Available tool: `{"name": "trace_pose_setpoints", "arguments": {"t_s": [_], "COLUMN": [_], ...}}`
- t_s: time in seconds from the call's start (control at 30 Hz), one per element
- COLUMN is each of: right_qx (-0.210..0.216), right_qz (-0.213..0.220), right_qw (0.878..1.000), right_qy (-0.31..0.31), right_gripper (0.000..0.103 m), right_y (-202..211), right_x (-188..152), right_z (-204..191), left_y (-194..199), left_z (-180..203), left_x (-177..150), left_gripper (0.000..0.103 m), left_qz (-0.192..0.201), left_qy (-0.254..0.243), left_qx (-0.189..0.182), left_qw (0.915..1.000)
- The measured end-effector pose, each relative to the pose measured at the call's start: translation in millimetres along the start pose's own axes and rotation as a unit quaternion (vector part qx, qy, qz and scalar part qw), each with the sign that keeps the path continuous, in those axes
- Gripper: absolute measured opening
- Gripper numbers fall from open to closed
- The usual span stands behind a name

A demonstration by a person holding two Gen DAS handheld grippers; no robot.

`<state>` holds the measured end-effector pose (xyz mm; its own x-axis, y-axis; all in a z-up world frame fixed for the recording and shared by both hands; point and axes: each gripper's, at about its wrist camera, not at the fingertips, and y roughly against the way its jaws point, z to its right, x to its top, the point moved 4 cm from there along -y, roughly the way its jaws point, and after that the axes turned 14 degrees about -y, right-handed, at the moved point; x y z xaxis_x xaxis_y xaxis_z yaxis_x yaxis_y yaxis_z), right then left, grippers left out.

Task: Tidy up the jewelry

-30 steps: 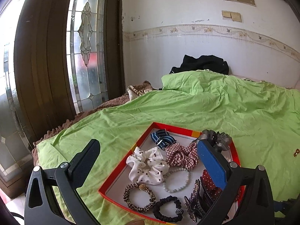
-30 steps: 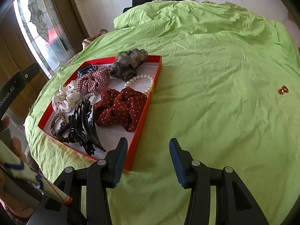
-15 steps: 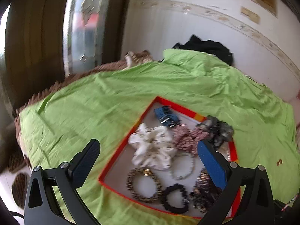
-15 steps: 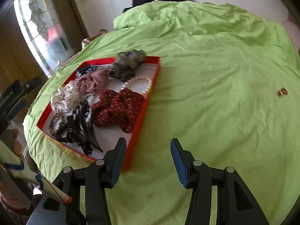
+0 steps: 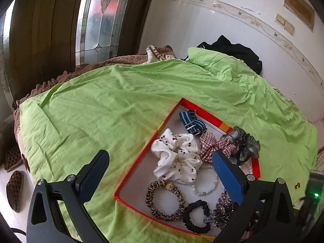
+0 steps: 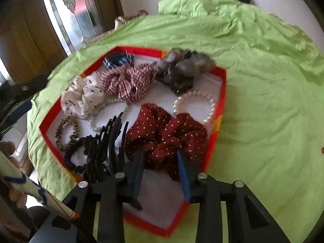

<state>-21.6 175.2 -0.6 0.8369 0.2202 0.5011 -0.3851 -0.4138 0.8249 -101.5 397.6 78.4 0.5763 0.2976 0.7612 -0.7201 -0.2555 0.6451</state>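
Inside red tray [image 6: 222, 93]: scrunchies [image 6: 168, 135], pearl bracelets [image 6: 194, 107], hair claw [image 6: 113, 147].

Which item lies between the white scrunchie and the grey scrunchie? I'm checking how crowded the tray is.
The red checked scrunchie lies between the white scrunchie and the grey scrunchie, touching both. The right wrist view shows it best.

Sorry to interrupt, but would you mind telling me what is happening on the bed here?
A person with a gripper in each hand is sorting hair ties and bracelets in a red tray on a green bedsheet. The right gripper is over the tray, its open fingers on either side of the near edge of the dark red dotted scrunchie, not closed on it. The left gripper is open and holds nothing, over the tray's left edge. A small gold piece lies loose on the sheet.
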Motion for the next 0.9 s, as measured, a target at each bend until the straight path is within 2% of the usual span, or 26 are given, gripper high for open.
{"name": "trace_pose_setpoints", "arguments": {"t_s": [0.17, 0.37, 0.47, 0.6, 0.73, 0.83, 0.9], "right_qx": [0.005, 0.016, 0.029, 0.047, 0.074, 0.052, 0.038], "right_qz": [-0.012, 0.055, 0.065, 0.037, -0.030, -0.055, -0.049], "right_qw": [1.000, 0.998, 0.997, 0.998, 0.997, 0.997, 0.998], "right_qy": [0.027, 0.035, 0.021, -0.003, -0.007, 0.009, 0.012], "right_gripper": [0.032, 0.032, 0.032, 0.032, 0.032, 0.032, 0.032], "right_y": [-1, 40, 40, 8, -39, -65, -71], "right_x": [0, 29, 55, 86, 96, 96, 98], "right_z": [-4, -9, -15, -28, -51, -59, -56], "left_y": [-1, -3, -6, -11, -15, -17, -18], "left_z": [-11, -15, -16, -16, -17, -18, -19], "left_x": [2, 3, 4, 4, 4, 3, 4], "left_gripper": [0.101, 0.101, 0.101, 0.101, 0.101, 0.101, 0.101], "left_qz": [-0.001, -0.005, -0.008, -0.012, -0.015, -0.016, -0.016], "left_qy": [0.019, 0.036, 0.040, 0.041, 0.038, 0.040, 0.040], "left_qx": [0.003, 0.008, 0.007, 0.007, 0.013, 0.013, 0.014], "left_qw": [0.9998, 0.9993, 0.9991, 0.9991, 0.9991, 0.9990, 0.9990]}}
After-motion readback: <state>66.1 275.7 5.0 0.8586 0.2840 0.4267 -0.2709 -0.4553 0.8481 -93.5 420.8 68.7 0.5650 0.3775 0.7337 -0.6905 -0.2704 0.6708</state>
